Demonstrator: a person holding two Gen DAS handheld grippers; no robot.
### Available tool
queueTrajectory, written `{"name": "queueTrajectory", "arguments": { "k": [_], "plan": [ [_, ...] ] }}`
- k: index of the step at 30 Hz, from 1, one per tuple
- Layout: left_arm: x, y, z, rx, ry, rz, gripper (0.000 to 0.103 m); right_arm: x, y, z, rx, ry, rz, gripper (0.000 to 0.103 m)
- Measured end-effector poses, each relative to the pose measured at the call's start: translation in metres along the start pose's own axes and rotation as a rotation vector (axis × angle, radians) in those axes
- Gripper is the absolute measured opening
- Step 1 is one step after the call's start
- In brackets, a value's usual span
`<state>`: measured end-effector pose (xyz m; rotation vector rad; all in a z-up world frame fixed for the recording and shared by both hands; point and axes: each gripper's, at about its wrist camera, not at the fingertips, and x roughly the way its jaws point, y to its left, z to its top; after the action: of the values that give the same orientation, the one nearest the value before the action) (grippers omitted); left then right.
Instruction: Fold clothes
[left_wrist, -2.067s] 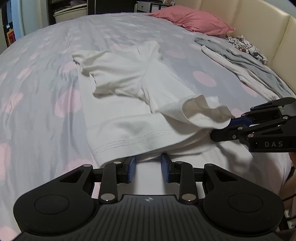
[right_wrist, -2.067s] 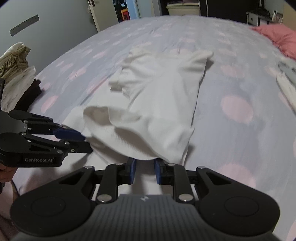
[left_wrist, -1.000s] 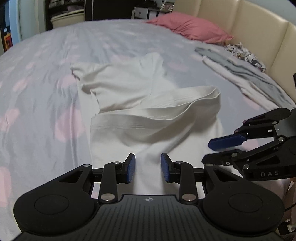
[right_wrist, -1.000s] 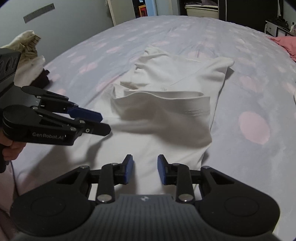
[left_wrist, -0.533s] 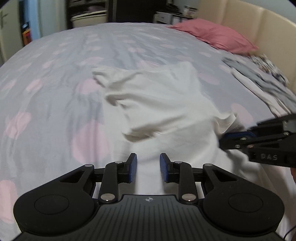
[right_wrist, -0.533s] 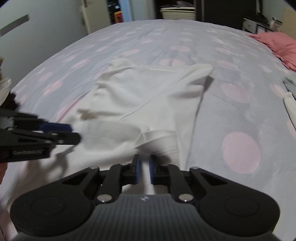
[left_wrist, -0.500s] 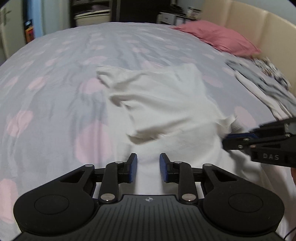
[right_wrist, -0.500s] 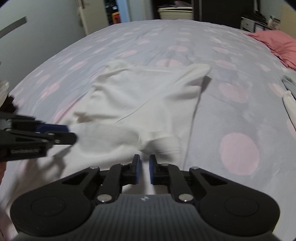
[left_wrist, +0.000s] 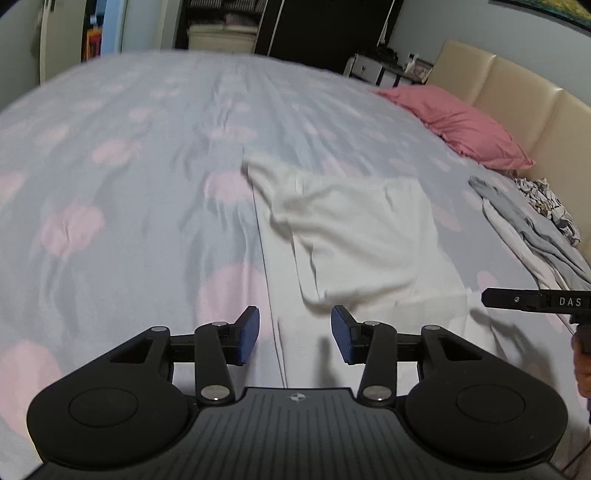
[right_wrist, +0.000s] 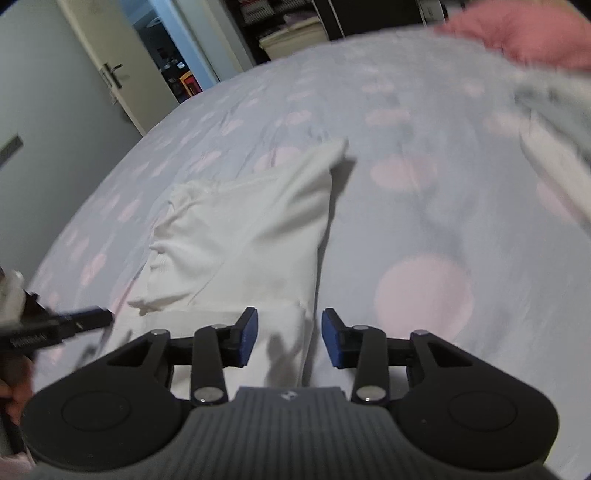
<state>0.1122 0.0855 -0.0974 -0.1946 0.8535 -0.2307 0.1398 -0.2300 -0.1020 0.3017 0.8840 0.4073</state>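
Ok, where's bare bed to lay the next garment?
Left of the white garment, the bedspread is bare toward the door side. The strip toward the headboard is crowded: grey clothes and the pink pillow.

Black left gripper (left_wrist: 294, 336) — blue pads (left_wrist: 248, 334), silver screws, ribbed grey base.

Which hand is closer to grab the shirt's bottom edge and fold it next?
Probably the right. The right tool is open directly over the near edge of the white shirt. The left tool, also open, sits over the shirt's left border, partly above the bedsheet.
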Motion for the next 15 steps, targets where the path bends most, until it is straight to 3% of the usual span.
{"name": "queueTrajectory", "arguments": {
  "k": [1, 2, 3, 4, 6, 15],
  "plan": [
    [0.002, -0.001, -0.001, 0.002, 0.0, -0.012, 0.025, 0.003, -0.001, -0.002, 0.015, 0.008, 0.015, 0.038],
    [0.003, -0.003, -0.002, 0.006, -0.005, -0.023, 0.024, 0.005, -0.002, -0.004, 0.025, 0.01, 0.028, 0.027],
    [0.004, -0.005, -0.003, 0.01, -0.009, -0.035, 0.018, 0.005, -0.002, -0.004, 0.031, 0.003, 0.037, 0.007],
    [0.003, -0.006, -0.002, 0.013, -0.017, -0.041, 0.003, 0.004, -0.001, -0.004, 0.036, -0.007, 0.041, 0.005],
    [0.003, -0.006, -0.001, -0.007, -0.028, -0.056, 0.002, 0.005, -0.002, -0.003, 0.057, -0.007, 0.024, 0.004],
    [0.014, -0.008, 0.0, 0.011, -0.021, 0.04, 0.003, 0.014, -0.009, -0.002, 0.096, 0.028, -0.023, 0.007]
  ]
}}
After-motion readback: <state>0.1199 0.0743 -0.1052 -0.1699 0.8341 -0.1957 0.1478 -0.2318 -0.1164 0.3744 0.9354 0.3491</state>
